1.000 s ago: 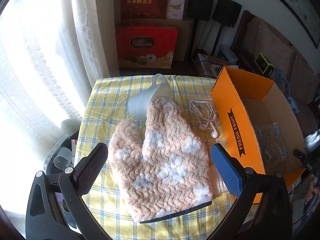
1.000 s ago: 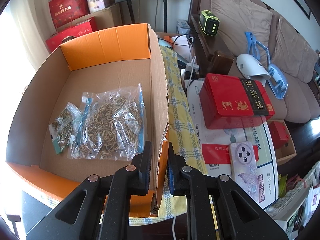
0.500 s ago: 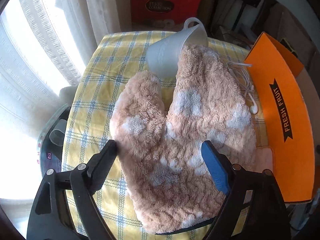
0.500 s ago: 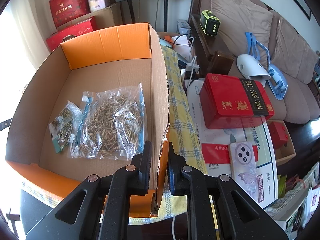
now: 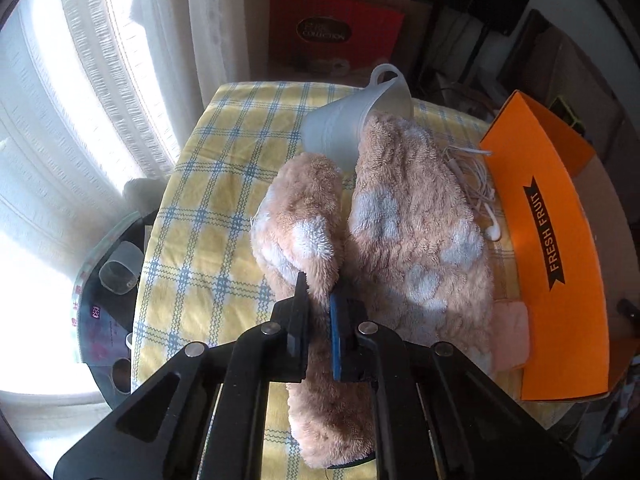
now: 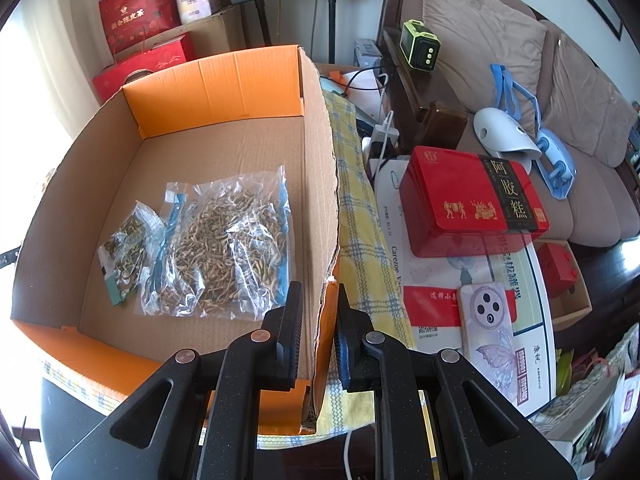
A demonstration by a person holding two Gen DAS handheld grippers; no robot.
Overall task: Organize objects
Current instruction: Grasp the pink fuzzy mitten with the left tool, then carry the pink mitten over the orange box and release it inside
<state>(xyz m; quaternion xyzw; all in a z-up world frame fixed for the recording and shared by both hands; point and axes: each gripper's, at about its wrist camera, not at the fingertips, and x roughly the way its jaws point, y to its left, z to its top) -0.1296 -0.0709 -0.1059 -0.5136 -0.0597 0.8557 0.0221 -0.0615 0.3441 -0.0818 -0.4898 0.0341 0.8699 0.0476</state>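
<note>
Since half second ago your left gripper (image 5: pixel 319 304) went from wide open to clamped on mitt (image 5: pixel 404 236), fingers pinching fluffy thumb lobe. Mitt lies on checked cloth (image 5: pixel 208 216), tip resting on tipped white cup (image 5: pixel 352 120); earphones (image 5: pixel 476 184) just beside, box (image 6: pixel 224 152) to right. Mitt cuff hidden under gripper body. Your right gripper (image 6: pixel 318 332) unmoved, jaws narrowly apart, astride box's right wall near torn corner; contact hard to judge. Two bags of dried stuff (image 6: pixel 224 248) lie inside box.
</note>
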